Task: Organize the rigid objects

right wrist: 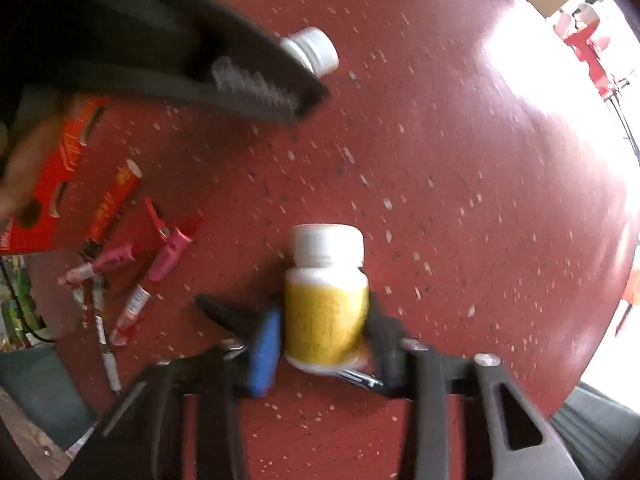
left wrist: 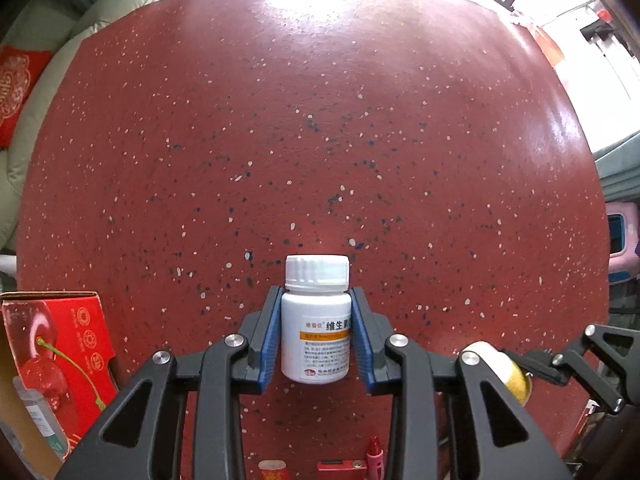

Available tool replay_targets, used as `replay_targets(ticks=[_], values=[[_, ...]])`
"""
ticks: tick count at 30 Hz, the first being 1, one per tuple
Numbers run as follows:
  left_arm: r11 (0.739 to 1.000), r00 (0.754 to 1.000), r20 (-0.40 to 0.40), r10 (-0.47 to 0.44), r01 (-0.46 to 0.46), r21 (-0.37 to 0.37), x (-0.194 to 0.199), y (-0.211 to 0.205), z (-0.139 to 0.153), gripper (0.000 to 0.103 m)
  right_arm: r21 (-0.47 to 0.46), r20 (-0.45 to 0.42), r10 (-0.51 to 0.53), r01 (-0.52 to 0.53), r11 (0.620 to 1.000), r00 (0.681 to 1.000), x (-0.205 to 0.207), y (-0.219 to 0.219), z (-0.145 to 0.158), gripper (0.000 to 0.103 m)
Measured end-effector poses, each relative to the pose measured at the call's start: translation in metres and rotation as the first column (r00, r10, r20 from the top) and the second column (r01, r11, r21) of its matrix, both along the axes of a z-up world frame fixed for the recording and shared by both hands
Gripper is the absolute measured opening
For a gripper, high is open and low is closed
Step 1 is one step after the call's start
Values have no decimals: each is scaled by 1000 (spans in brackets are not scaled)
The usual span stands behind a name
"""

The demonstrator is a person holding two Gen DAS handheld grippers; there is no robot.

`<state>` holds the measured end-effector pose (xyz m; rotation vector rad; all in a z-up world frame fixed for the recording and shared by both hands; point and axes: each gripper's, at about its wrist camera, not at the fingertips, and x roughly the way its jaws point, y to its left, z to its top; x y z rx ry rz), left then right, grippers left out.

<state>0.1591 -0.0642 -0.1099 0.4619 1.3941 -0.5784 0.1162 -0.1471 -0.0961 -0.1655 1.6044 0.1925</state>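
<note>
At the far left stood a red carton (left wrist: 72, 344) printed with cherries, its top open and a clear bottle (left wrist: 38, 412) showing inside. Just to its right, on the speckled red table (left wrist: 320, 128), lay a loose scatter of pens (right wrist: 168, 252) — pink-capped ones, a red one, and an orange-red tube (right wrist: 114, 204) nearest the carton; the right wrist view was blurred, so their exact count could not be told.

Over the middle of the table the left gripper (left wrist: 316, 336) had its blue pads (left wrist: 267, 344) pressed against both sides of a white pill bottle (left wrist: 316, 320), which stood upright between them with its ribbed white cap clear of the fingertips. From the right wrist view only that cap (right wrist: 314, 50) peeked out past the dark bulk of the left gripper.

Further right, the right gripper (right wrist: 324, 320) was clamped on a yellow-labelled bottle (right wrist: 326, 304) with a white cap, also upright between the fingers — one blue pad (right wrist: 264, 348) showed clearly, the other side was smeared by motion. In the left wrist view that yellow bottle (left wrist: 508, 372) appeared low at the right, just beside the left gripper's linkage. A dark pen (right wrist: 356, 378) lay on the table under the yellow-labelled bottle.
</note>
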Motion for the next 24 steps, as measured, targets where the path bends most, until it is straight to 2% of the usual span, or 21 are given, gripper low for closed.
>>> replay_targets(ticks=[2,5,6,8,9,10,13,19,20,24], values=[[1000,1000,-7,0,0,8,2,1,-1,35,-14,-5,-31,31,999,999,-1,-5,-2,37],[999,998,-55,30,-31,-11,3,6,-1,35,33,5,-188,188,982,982,-8,-24,6,37],[999,997,-64,43,-44,-16,2,9,-1,35,65,-1,-263,263,963,965,-11,-35,10,37],[998,997,-61,50,-52,-28,-1,14,6,35,135,-21,-427,425,895,904,-24,-60,20,37],[998,997,-56,45,-47,-32,-4,17,10,35,156,-30,-469,468,870,883,-29,-67,23,37],[998,998,-50,40,-42,-36,-7,19,15,35,194,-48,-538,536,822,842,-39,-78,28,37],[998,999,-38,38,-40,-55,-17,26,32,35,236,-67,-609,606,760,790,-63,-92,40,37],[996,999,-47,26,-30,-89,-59,37,68,35,223,-61,-650,645,731,757,-107,-71,64,37],[995,999,-50,16,-21,-94,-72,39,75,35,219,-59,-650,645,732,758,-105,-67,82,37],[996,998,-49,-35,30,-88,-111,43,90,35,221,-71,-628,626,748,775,-124,-59,99,37]])
